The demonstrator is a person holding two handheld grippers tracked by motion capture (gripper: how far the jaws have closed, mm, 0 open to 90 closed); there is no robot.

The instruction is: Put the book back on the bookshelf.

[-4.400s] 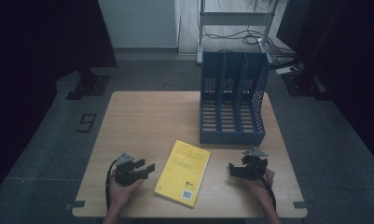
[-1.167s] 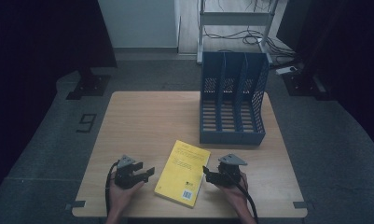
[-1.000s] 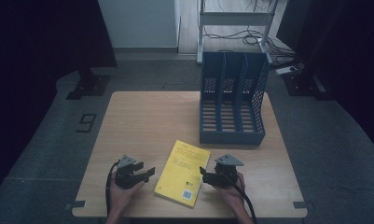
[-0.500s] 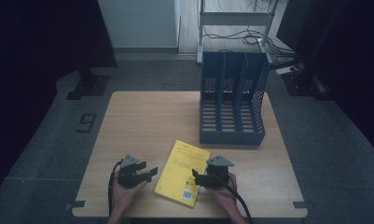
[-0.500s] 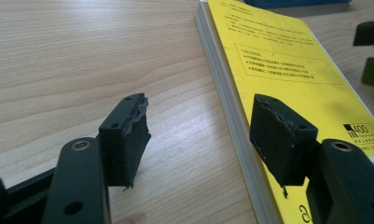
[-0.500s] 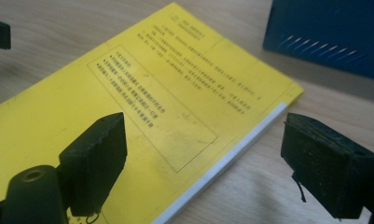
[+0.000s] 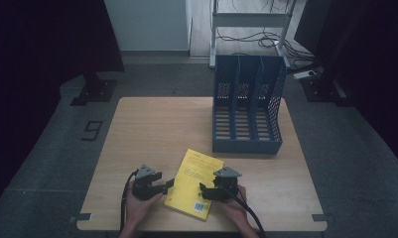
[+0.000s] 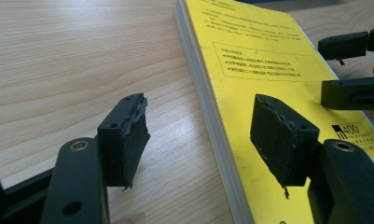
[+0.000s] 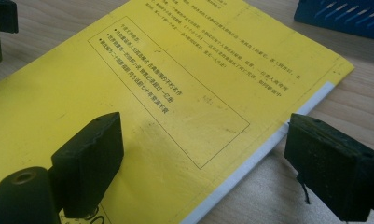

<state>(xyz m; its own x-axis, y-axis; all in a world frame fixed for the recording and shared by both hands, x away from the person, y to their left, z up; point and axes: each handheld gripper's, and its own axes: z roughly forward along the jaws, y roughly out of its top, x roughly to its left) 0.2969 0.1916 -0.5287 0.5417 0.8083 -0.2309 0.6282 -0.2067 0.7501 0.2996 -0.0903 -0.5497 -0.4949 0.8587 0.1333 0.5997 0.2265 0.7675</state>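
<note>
Two claws, the left claw [image 7: 167, 185] and right claw [image 7: 202, 190], now sit wide apart around the yellow book [image 7: 194, 182] low in the frame, since the right one slid in, ready to grab.

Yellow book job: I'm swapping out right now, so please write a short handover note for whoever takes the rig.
Left tool: open, straddling the left edge of the flat yellow paperback book, not gripping.
Right tool: open, straddling the book's right edge, not gripping.
The book lies flat on the pale wooden table, near the front edge. The blue perforated plastic three-slot file rack stands behind it, its slots bare.
Done: both tools in position.
Left: probably grip and lift the book, perhaps slot it into the rack.
</note>
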